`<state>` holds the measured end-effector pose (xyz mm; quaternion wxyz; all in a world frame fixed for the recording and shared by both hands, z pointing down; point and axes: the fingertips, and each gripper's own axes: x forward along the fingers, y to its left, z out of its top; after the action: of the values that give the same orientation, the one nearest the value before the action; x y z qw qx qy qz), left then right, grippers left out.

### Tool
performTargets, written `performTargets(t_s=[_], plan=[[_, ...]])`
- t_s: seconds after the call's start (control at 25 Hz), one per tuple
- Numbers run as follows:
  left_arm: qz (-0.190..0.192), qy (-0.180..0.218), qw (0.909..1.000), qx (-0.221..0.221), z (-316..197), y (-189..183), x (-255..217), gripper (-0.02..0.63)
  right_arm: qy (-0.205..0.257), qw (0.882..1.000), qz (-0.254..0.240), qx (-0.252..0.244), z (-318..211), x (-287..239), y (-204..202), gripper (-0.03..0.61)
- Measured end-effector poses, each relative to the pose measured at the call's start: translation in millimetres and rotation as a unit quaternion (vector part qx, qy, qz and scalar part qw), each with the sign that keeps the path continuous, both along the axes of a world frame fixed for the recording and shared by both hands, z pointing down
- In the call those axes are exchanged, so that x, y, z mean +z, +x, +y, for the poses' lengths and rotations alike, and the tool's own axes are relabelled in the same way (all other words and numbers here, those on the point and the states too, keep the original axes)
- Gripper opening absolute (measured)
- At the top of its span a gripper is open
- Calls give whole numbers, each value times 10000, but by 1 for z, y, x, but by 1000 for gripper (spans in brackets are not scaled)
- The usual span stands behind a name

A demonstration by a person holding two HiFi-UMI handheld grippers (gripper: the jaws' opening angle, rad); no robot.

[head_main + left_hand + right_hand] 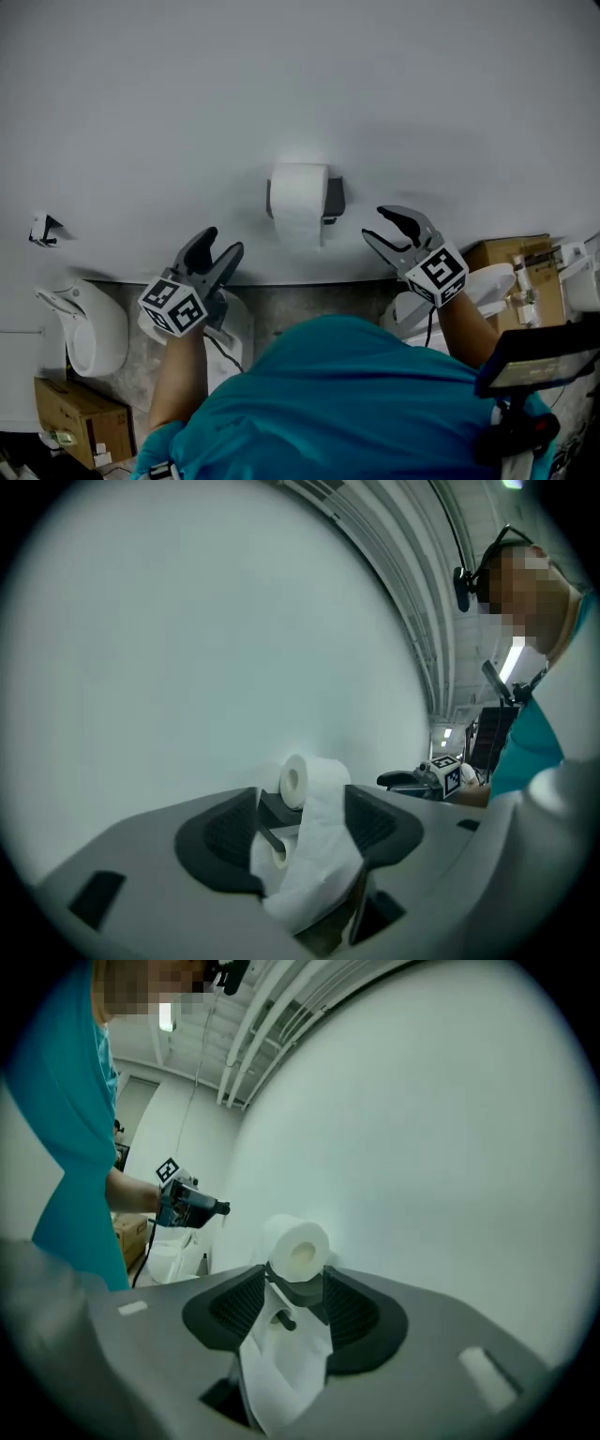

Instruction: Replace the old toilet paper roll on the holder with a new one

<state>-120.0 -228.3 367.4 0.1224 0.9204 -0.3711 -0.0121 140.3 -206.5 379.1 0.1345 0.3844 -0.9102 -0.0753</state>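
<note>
White paper roll [298, 192] sits on the dark grey holder [334, 197], which is fixed to the pale wall [281, 75] straight ahead of you. A loose tail [298, 234] of paper hangs below the roll. You hold the left tongs [223, 242] below and to the left of the roll, and the right tongs [375, 225] near the holder's right side. Both point toward the wall. Judgement: this is a bracketing stance, with one tool at each end of the roll, so either side can steady it while the other works along the holder. Left tongs: released, jaws apart, nothing against the pads. The left gripper view frames the roll and its tail through the gap, but well beyond the tips. Right tongs: likewise released and empty, and the right gripper view lines the roll up between the jaws at a distance. Neither tool touches paper or holder. The roll looks fairly full. That fits either a roll due to come off or a fresh one already seated, and you cannot settle which from here. No second roll is identifiable in any view.
</note>
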Motion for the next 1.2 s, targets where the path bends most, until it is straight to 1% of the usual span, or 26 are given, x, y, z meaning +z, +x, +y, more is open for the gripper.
performTargets(t_s=[0.08, 0.12, 0.2, 0.28, 0.4, 0.56, 0.64, 0.96, 1.2], plan=[[193, 57, 9998, -59, 6, -5, 11, 142, -228, 9993, -257, -137, 4, 5, -9, 166], [251, 73, 9996, -53, 8, -5, 15, 80, -351, 9983, -429, -175, 4, 7, -11, 140], [323, 64, 9995, 11, 10, -4, 22, 35, -553, 9955, -750, -165, 5, 11, -14, 105], [376, 29, 9993, 16, 7, -7, 28, 9, -666, 9933, -945, -72, 5, 16, -16, 65], [432, -34, 9991, 19, 2, -7, 37, 9, -774, 9899, -1183, 99, 6, 21, -16, 7], [374, -24, 9991, 172, 1, 3, 42, 9, -1053, 9813, -1604, 162, 7, 27, -14, 2], [372, 5, 9990, 253, 1, 8, 41, 9, -1142, 9780, -1737, 185, 8, 28, -13, 2], [311, 31, 9988, 369, 7, 18, 42, 9, -1191, 9787, -1646, 291, 11, 34, -9, 2], [295, 117, 9990, 326, 10, 16, 38, 9, -1214, 9792, -1609, 234, 9, 35, -11, 2]])
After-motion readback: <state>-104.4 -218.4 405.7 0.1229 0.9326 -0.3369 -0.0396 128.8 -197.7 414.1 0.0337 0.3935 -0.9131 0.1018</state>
